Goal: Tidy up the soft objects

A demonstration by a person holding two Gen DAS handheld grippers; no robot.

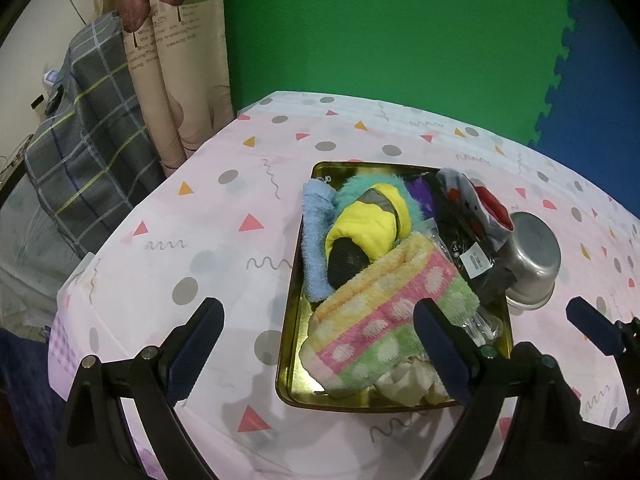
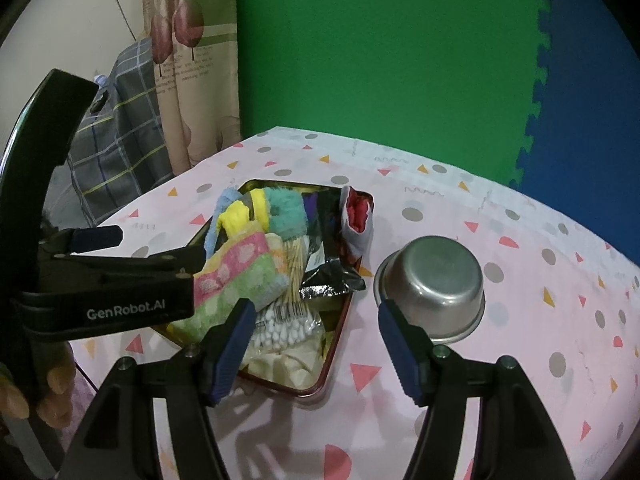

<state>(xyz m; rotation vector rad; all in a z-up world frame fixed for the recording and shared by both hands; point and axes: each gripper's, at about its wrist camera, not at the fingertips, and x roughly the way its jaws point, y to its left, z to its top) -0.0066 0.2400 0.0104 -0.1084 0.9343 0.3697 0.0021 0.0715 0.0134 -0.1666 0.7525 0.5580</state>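
Observation:
A gold metal tray (image 1: 289, 328) (image 2: 338, 336) holds a heap of soft things: a striped dotted towel (image 1: 384, 316) (image 2: 236, 276), a yellow cloth (image 1: 368, 228) (image 2: 238, 216), a light blue cloth (image 1: 316, 240), a teal fluffy piece (image 2: 286, 208) and a red and grey sock (image 1: 486, 206) (image 2: 358, 216) at the tray's right edge. My left gripper (image 1: 320, 344) is open and empty above the tray's near left part. My right gripper (image 2: 316, 344) is open and empty above the tray's near right corner.
An upturned steel bowl (image 1: 532, 256) (image 2: 434, 280) stands right of the tray. The tray also holds a dark foil packet (image 2: 328, 248), toothpicks (image 2: 294, 268) and a bag of cotton swabs (image 2: 280, 328). The left gripper's body (image 2: 100, 280) shows in the right view. A green wall lies behind.

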